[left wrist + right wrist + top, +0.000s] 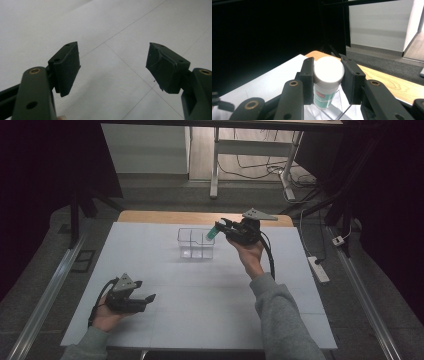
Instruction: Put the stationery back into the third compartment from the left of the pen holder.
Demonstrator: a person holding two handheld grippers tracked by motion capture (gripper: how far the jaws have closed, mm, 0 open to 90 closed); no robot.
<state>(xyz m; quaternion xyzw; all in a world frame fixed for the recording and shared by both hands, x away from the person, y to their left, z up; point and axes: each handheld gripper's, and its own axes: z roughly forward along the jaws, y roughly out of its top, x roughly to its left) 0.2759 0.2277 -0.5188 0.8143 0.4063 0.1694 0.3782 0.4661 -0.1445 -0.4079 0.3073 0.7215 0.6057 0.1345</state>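
Note:
A small bottle with a white cap and a green-and-white label is held in the air, tilted, over the right part of a clear plastic box. My right gripper is shut on the bottle, one pad on each side just below the cap. The box is see-through with inner dividers and stands at the back middle of the white table top. My left gripper rests low at the front left, open, with nothing between its pads.
A wooden strip runs along the table's far edge. Beyond it are metal desk legs and cables on the floor. A power strip lies on the floor to the right. Metal rails flank the table.

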